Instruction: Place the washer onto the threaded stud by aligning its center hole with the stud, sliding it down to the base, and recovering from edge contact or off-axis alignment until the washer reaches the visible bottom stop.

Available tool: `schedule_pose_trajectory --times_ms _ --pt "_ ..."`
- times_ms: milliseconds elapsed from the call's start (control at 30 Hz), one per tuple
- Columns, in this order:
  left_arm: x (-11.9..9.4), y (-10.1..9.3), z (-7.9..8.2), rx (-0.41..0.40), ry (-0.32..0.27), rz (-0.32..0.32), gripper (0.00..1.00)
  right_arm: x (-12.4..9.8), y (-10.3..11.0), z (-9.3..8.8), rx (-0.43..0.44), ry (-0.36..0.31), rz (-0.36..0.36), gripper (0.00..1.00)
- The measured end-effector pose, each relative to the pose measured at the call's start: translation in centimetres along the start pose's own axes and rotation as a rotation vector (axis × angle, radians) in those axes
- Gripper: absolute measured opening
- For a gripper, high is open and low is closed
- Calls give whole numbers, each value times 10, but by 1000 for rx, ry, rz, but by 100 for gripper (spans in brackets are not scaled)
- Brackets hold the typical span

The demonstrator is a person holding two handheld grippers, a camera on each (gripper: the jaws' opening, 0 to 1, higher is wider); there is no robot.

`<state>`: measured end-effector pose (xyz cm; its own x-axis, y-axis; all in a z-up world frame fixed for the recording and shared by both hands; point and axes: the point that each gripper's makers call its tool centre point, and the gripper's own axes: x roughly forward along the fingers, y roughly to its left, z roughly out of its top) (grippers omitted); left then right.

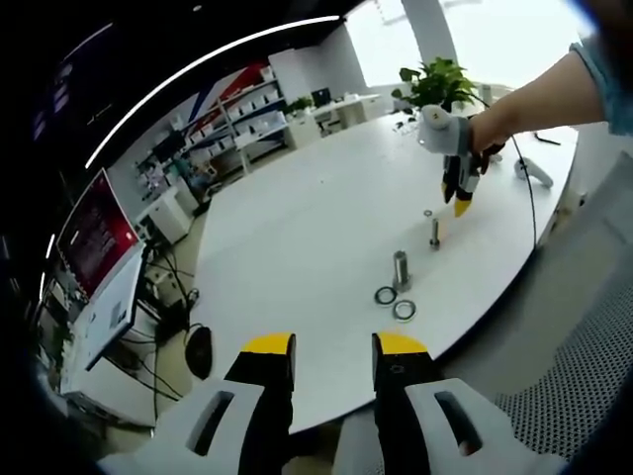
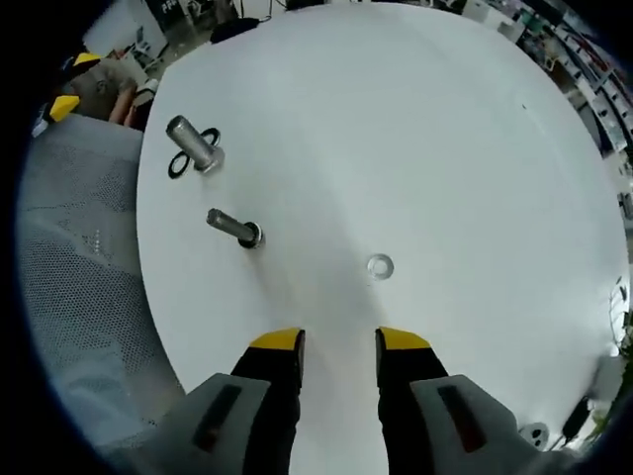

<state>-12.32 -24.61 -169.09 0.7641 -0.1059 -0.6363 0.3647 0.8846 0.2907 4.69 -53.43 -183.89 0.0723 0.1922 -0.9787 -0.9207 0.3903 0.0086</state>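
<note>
Right gripper hangs over the white desk, jaws apart with bare desk between the yellow-tipped fingertips. The washer, a small flat metal ring with a clear centre hole, lies flat on the desk just ahead of the jaws, in line with the right-hand fingertip, touching neither. The threaded stud, a slim grey metal post on a darker round base, stands well apart from the washer, off to the left of the jaws in the right gripper view. Beyond it stands a thicker, smooth metal cylinder with two dark rings lying flat at its foot, one on either side. In the left gripper view the left gripper is held back near the desk edge, jaws likewise apart and gripping nothing, black fingers capped in yellow over pale grey housings. From there the right gripper shows across the desk, carried by a person's hand, tips pointing down near the washer and the stud. The cylinder and rings sit nearer. The desk top is smooth, matte and rounded; a grey mesh chair back stands beside it.
</note>
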Motion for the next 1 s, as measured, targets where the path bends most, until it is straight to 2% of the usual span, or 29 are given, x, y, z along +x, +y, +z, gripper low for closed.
schedule_pose_trajectory --times_ms 233,500,1000 --pt "1 1 -3 -1 14 2 29 7 -10 1 5 11 10 31" --pt "1 0 -6 1 37 0 29 9 -23 12 -2 5 7 31" --pt "2 0 -7 1 42 -4 28 16 -25 13 -12 -20 35 33"
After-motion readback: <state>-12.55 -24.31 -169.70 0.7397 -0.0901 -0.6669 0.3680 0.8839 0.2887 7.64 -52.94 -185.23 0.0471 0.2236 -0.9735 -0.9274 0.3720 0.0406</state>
